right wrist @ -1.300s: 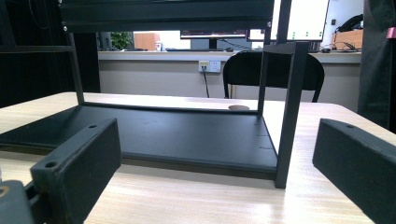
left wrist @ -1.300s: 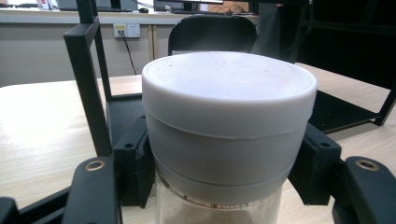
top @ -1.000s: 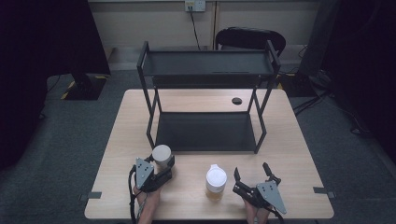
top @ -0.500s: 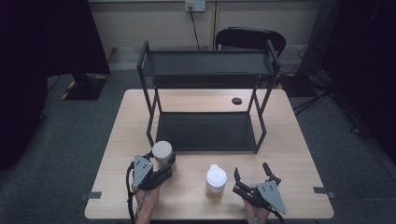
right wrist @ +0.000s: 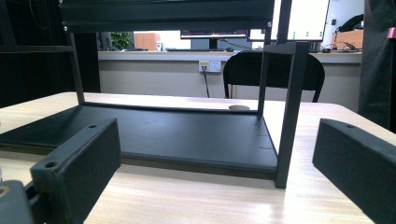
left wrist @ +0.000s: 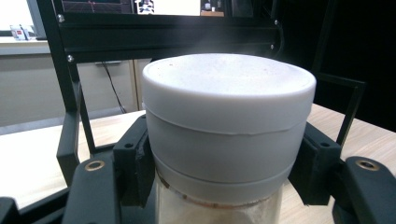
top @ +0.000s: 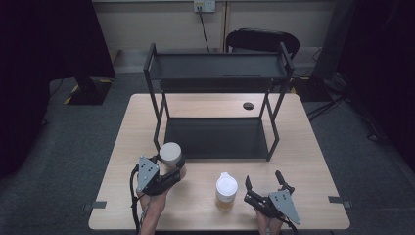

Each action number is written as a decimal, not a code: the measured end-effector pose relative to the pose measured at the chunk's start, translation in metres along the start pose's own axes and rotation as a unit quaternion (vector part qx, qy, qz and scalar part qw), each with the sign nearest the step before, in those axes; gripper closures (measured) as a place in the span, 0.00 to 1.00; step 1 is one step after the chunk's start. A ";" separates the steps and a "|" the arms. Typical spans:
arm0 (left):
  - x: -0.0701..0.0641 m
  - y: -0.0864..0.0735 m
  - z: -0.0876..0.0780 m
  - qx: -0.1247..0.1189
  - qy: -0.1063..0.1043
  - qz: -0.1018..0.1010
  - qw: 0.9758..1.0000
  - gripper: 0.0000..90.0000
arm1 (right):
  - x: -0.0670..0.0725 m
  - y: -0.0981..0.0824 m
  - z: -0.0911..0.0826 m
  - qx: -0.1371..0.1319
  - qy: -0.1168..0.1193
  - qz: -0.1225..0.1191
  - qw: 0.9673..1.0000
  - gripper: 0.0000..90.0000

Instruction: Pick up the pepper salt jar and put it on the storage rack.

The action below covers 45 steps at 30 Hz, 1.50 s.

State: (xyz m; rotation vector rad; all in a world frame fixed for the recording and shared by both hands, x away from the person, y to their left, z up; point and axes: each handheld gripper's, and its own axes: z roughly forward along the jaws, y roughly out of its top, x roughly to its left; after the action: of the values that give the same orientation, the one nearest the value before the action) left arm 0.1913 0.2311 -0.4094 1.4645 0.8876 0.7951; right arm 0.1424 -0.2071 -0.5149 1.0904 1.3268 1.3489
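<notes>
At the lower left of the high view, the left gripper (top: 172,172) is clamped on a jar with a white lid (top: 171,153); the jar sits at the tip of the gripper, just above and right of the hand in the frame. In the left gripper view the two black jaws press on the jar's (left wrist: 228,135) sides just under the lid, and the jar stands upright, its long axis vertical, with the lid's flat top facing up. To the lower right of the high view, the right gripper (top: 264,187) rests on the table (top: 313,147) with its jaws spread and nothing between them; a second white-lidded jar (top: 226,192) stands just left of it, apart from its jaws.

Farther up the frame stands the black two-tier shelf rack (top: 218,110). Its lower tray (top: 215,138) begins just above and to the right of the held jar, near the rack's front left post. The upper tray (top: 215,66) lies higher in the frame. The coming move likely turns on this: the rack lies straight ahead of the left jaws, and the jar, kept upright, has to pass between the front posts onto a tray. The left hand is plainly the nearer one to that opening.
</notes>
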 end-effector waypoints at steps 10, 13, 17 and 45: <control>0.004 0.017 0.004 -0.008 -0.009 0.004 1.000 0.39 | 0.000 0.000 0.000 0.000 0.000 0.000 1.000 0.00; 0.005 0.025 0.005 -0.012 -0.010 0.009 1.000 0.39 | 0.000 0.000 0.000 0.000 0.001 0.000 1.000 0.00; 0.007 0.032 0.006 -0.019 -0.008 0.008 1.000 0.39 | 0.000 0.000 0.000 0.000 0.001 0.000 1.000 0.00; 0.020 0.100 0.027 -0.034 -0.024 0.027 0.999 0.39 | -0.001 0.000 0.000 0.000 0.002 0.000 1.000 0.00</control>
State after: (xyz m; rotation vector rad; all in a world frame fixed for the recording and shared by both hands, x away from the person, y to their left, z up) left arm 0.2322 0.2337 -0.3122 1.4466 0.7816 0.8193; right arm 0.1423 -0.2079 -0.5149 1.0878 1.3304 1.3525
